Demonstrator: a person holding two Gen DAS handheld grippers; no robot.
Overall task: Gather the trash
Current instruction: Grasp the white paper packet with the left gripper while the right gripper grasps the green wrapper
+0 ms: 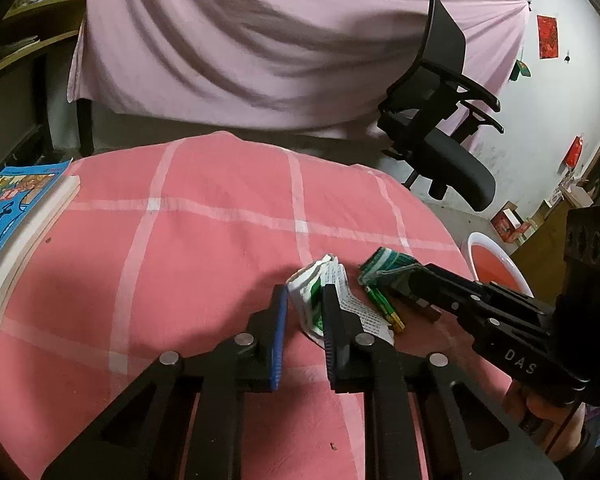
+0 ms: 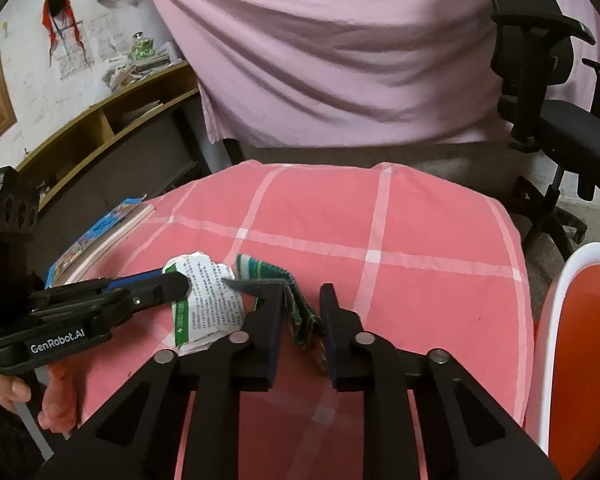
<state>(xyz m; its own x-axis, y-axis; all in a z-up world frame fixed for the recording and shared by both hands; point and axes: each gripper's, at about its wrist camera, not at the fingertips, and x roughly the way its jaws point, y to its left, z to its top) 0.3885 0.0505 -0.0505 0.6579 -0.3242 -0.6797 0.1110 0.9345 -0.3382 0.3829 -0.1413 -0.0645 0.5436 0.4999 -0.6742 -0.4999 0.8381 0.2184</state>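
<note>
The crumpled white paper [image 1: 320,300] lies on the pink checked cloth [image 1: 204,248], pinched in the left gripper [image 1: 306,300]. Right beside it, the right gripper [image 2: 300,300] squeezes the green wrapper [image 2: 300,308]. A white bin [image 2: 560,320] stands past the wrapper.

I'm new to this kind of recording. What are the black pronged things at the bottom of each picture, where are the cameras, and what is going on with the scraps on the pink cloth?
Each black tool is a hand-held gripper with a camera looking along its two fingers. One picture comes from the left gripper, the other from the right gripper; each also shows the other tool from the side. On the pink checked cloth lie scraps. The left gripper is shut on the crumpled white and green printed paper; the right gripper is shut on the folded green striped wrapper. Small green batteries lie beside them. An orange bin with a white rim stands at the right.
</note>
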